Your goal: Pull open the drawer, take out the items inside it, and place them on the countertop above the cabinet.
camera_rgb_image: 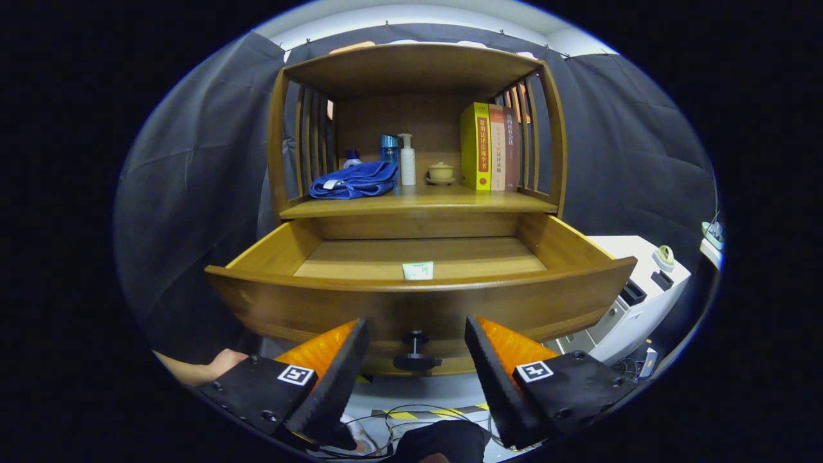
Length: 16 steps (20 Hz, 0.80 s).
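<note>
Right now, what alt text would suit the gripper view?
A wooden drawer stands pulled open, a small packet lying inside near its front. The gripper is open, its fingers either side of the drawer's knob. Above, the countertop holds a blue cloth, bottles and books.

The drawer stands pulled out, its top open for entry from above; a small packet lies alone by its front wall. The knob juts between the parted fingers of the gripper. On the countertop, a blue cloth, bottles, a lidded cup and books line the back; its front strip is bare.
</note>
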Available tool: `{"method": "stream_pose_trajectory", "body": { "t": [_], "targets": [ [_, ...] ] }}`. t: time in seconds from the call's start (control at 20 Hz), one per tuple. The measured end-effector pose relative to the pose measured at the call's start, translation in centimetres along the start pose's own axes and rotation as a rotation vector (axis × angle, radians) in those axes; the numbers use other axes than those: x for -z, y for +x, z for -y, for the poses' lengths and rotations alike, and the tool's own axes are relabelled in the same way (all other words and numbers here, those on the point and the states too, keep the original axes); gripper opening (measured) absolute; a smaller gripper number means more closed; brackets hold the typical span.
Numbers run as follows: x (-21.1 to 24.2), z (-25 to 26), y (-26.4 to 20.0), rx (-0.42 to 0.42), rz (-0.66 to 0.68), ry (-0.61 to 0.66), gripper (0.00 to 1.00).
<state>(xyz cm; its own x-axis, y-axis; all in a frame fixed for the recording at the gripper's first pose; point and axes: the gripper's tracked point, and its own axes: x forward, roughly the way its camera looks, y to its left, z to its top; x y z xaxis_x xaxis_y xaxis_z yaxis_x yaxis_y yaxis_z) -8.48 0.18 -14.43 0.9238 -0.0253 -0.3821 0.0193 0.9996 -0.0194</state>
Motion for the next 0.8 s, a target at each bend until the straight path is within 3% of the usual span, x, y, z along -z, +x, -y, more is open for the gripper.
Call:
{"method": "stream_pose_trajectory", "body": {
  "t": [0.3, 0.55, 0.8],
  "targets": [
    [-5.6, 0.5, 1.5, -0.044, -0.002, -0.040, 0.98],
    [-7.3, 0.6, 6.2, -0.080, -0.130, -0.026, 0.99],
    [-8.6, 1.2, 11.3, -0.064, -0.221, -0.052, 0.99]
  ]
}}
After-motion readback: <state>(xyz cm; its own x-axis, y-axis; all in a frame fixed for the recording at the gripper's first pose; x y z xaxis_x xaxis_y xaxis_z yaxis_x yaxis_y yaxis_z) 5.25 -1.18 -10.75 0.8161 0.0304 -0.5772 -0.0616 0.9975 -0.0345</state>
